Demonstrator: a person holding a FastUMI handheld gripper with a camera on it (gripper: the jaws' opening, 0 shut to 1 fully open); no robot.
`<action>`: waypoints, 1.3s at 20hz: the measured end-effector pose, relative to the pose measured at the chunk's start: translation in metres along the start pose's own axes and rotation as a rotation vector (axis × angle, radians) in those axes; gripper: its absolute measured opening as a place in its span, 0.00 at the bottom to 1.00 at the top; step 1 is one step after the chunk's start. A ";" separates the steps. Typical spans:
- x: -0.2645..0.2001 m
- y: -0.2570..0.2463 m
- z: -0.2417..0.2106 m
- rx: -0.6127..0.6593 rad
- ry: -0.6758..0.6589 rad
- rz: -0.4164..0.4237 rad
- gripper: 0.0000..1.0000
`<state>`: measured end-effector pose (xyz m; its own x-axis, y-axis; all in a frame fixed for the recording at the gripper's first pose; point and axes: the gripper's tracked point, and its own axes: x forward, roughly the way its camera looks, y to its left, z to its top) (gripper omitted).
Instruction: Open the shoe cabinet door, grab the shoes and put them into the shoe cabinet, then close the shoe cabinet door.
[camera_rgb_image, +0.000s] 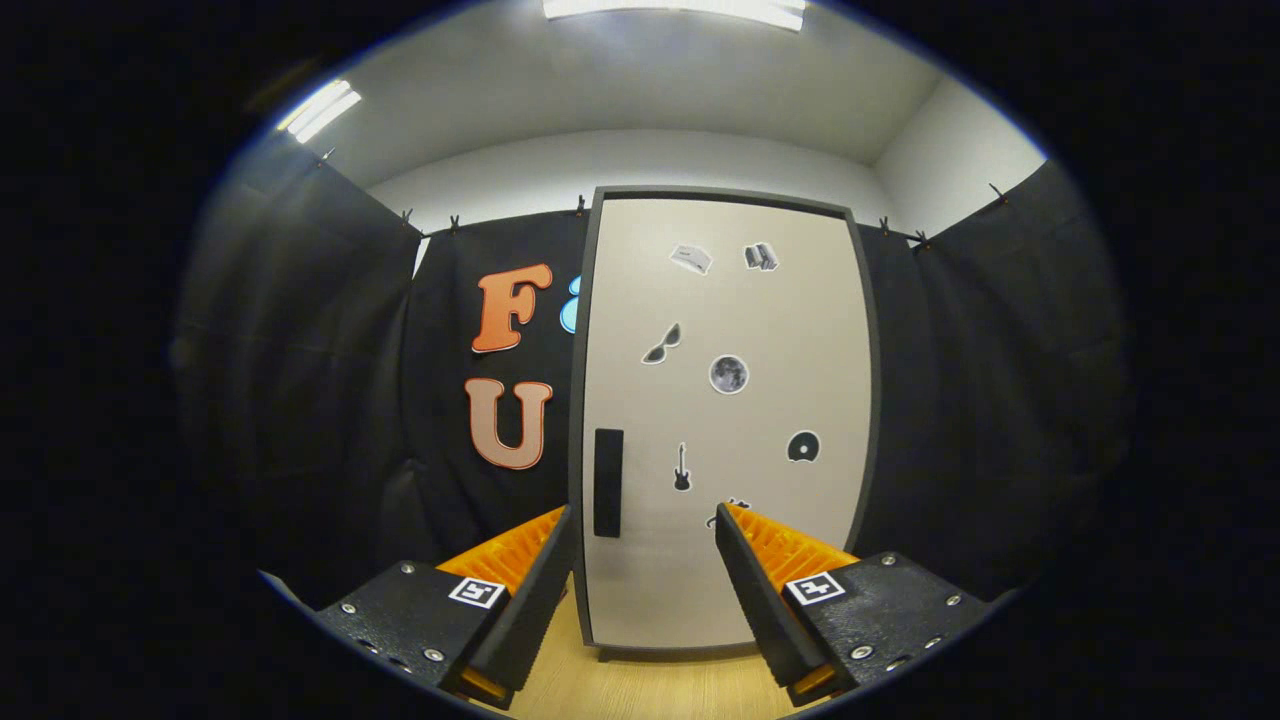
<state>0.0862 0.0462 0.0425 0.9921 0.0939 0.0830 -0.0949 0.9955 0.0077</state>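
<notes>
The shoe cabinet (725, 420) stands upright ahead of me, a tall pale door in a dark frame, and the door is closed. Its dark vertical handle (608, 483) sits low on the door's left side, just beyond my left finger. Small stickers dot the door face. My gripper (645, 525) is open, its two fingers spread wide with nothing between them, aimed at the lower part of the door and some way short of it.
The cabinet stands on short feet on a light wooden floor (650, 690). Black cloth walls (330, 400) close in on the left, right and behind the cabinet. White ceiling with light panels (675, 8) overhead.
</notes>
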 end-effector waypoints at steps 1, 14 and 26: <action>-0.011 -0.002 0.000 0.003 0.004 -0.008 0.87; -0.100 -0.041 -0.001 0.005 0.032 -0.103 0.88; -0.104 -0.047 -0.002 0.010 0.039 -0.092 0.88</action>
<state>-0.0120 -0.0100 0.0312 0.9991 0.0025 0.0431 -0.0036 0.9997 0.0232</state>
